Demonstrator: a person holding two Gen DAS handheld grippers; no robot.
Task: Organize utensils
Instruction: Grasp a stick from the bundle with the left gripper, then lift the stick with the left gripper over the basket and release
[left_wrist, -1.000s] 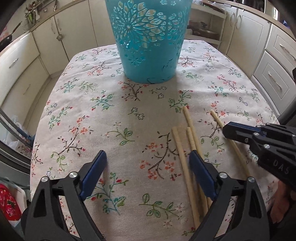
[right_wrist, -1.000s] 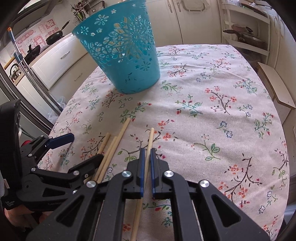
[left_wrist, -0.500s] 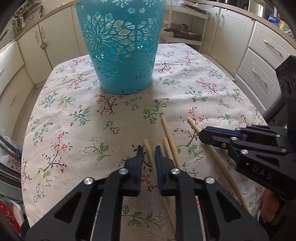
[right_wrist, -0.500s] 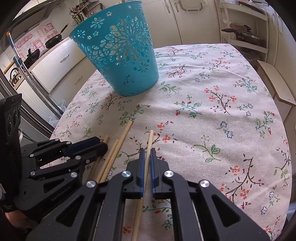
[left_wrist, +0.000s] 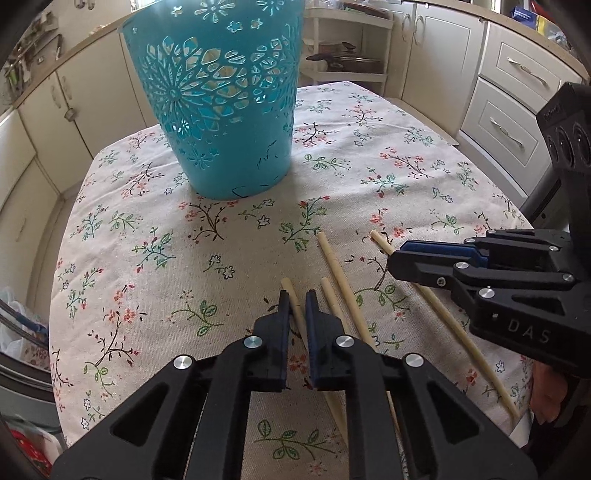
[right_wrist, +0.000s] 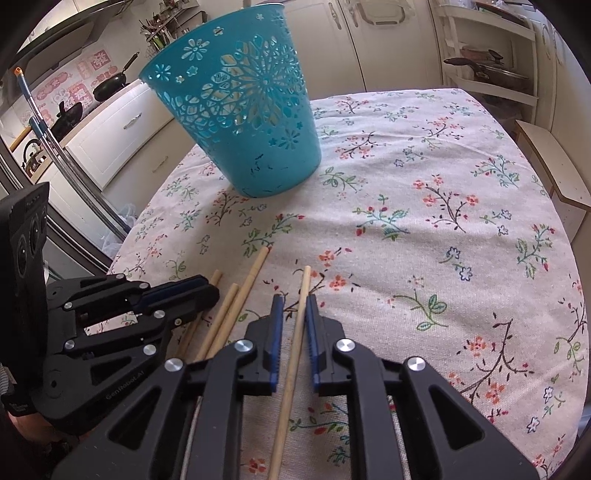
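Nearest my left wrist camera, the left gripper has its jaws drawn in to a narrow gap around the leftmost chopstick, a pale round wooden stick lying on the cloth; I think the blue pads touch it, though the fisheye leaves that unsure. Just to its right lie two more chopsticks, side by side. From my right wrist camera, the right gripper straddles the fourth chopstick, its jaws nearly closed with a sliver of daylight on each side of the stick. Only the left view shows that stick's far tip poking out past the right gripper's matte black fingers. Only the right view shows the left gripper side-on over the other three sticks. All rest on a table under a coarse beige tablecloth printed with small flowers. Farther off stands a tapered turquoise plastic basket, upright, its wall pierced with floral cutouts. Cream cabinets lie beyond.
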